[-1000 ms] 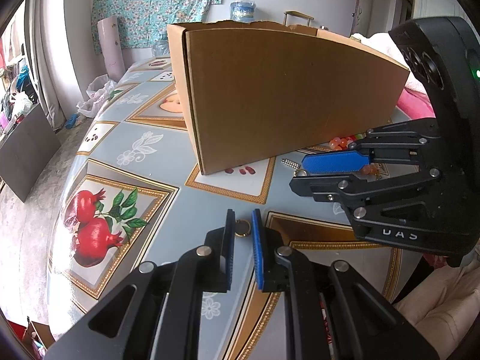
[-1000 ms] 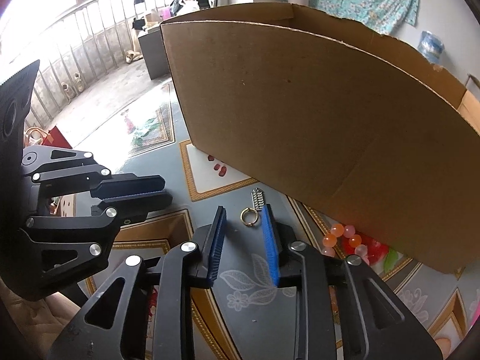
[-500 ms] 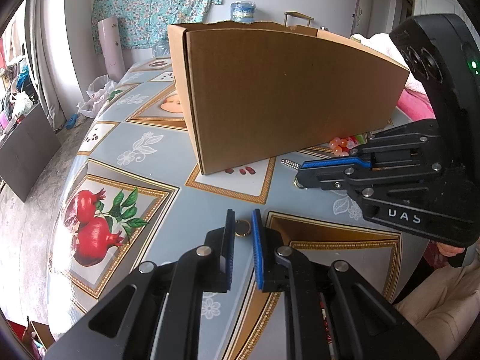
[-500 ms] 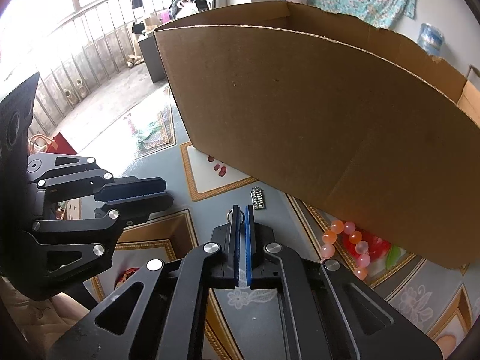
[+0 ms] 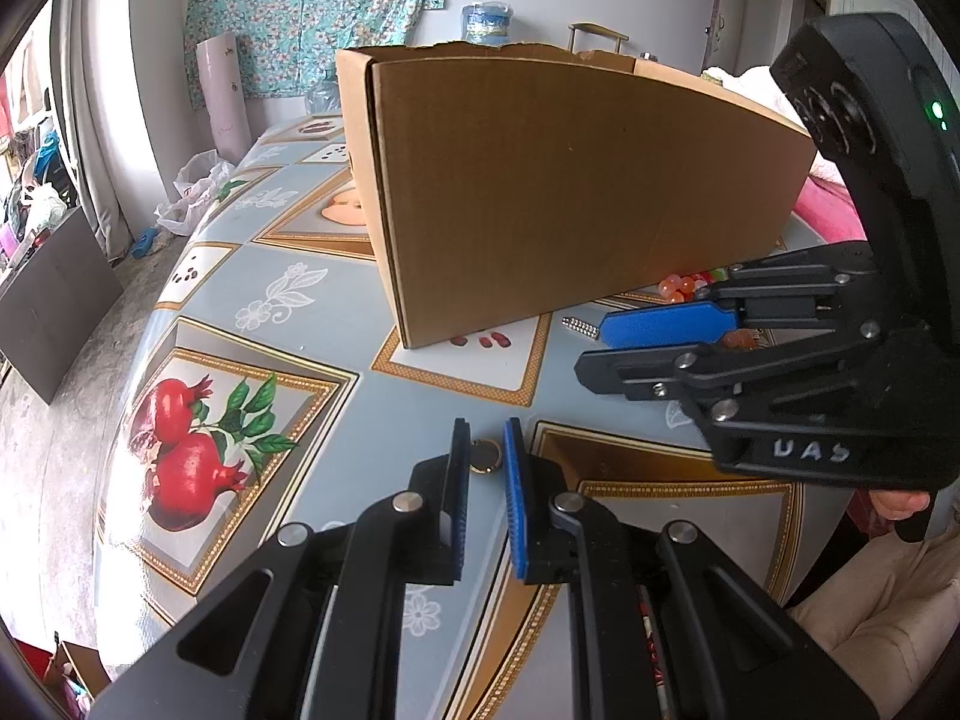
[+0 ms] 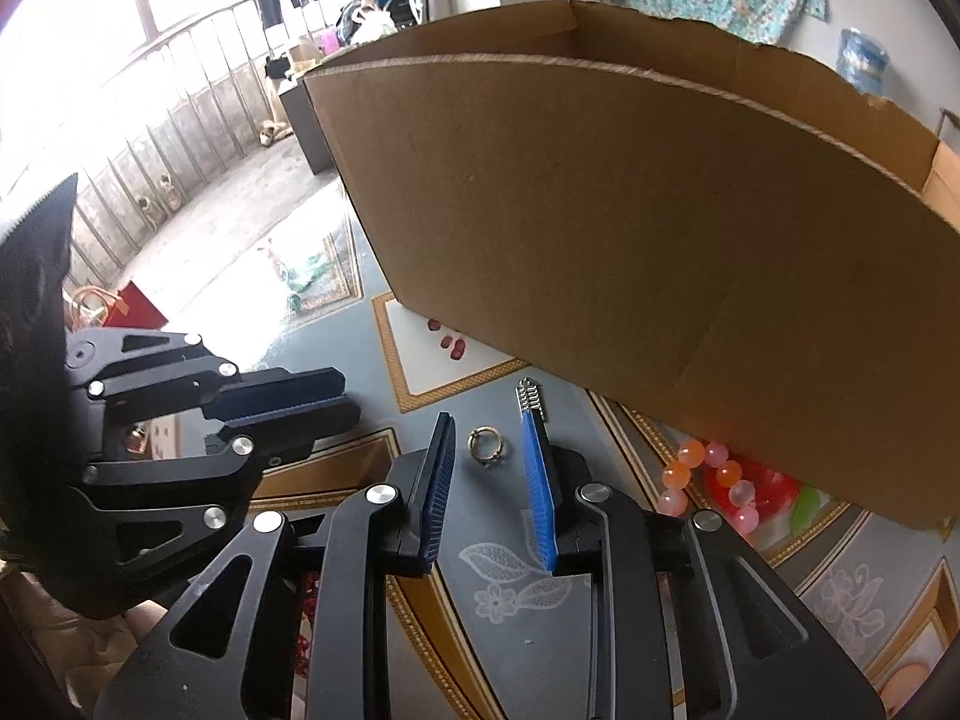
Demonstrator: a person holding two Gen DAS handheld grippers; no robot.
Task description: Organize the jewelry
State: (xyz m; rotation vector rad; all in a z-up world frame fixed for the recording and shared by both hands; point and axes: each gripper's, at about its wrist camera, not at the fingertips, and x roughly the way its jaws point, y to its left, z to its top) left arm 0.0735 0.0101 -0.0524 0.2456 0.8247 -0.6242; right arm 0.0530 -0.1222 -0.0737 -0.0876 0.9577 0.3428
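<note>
Beside the cardboard box [image 6: 660, 240], jewelry lies unsorted: right fingers [image 6: 543, 480] opening around a loose ring [image 6: 487, 446]; left fingers [image 5: 513, 480] narrow, empty.

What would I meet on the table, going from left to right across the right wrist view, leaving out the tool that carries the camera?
left tool → gold ring → small silver coil → pink and orange beads
</note>
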